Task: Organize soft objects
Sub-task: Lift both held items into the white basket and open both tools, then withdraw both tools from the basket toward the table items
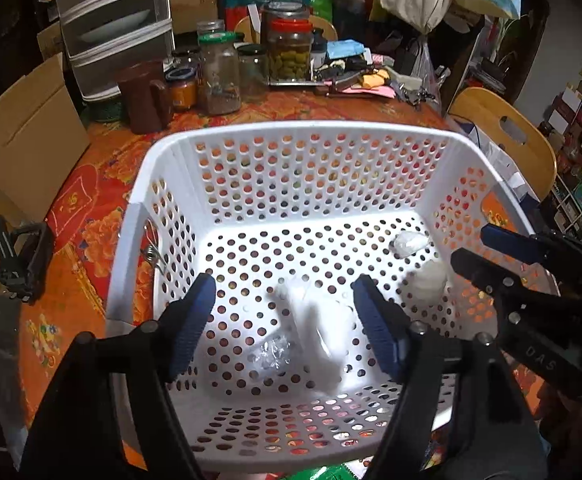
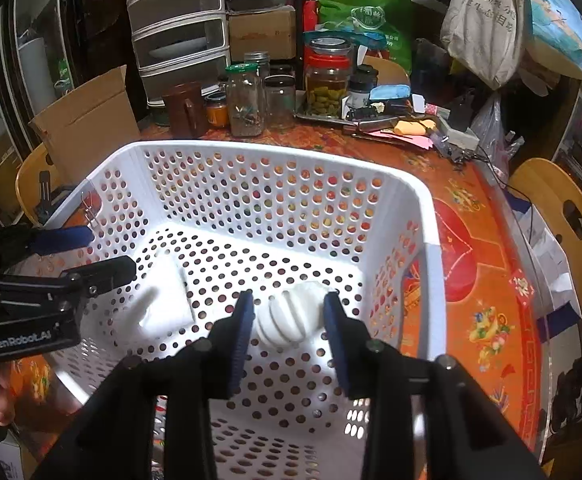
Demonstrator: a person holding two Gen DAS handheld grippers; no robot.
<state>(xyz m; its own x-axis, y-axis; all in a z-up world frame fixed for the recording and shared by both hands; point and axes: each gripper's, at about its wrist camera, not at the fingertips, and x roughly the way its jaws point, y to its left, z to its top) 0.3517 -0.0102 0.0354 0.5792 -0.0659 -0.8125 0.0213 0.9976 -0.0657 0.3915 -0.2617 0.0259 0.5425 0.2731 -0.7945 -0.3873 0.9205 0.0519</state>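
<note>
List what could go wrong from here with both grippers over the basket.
1. The white ribbed ball sits between the open right gripper fingers; it may roll off.
2. The left gripper hangs over a blurred white piece; reclosing could snag it.
3. Both grippers crowd the white basket and could collide.

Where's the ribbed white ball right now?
Right wrist view: ribbed white ball lies on the white basket floor, between the open right gripper fingers, right of the white pouch.
</note>
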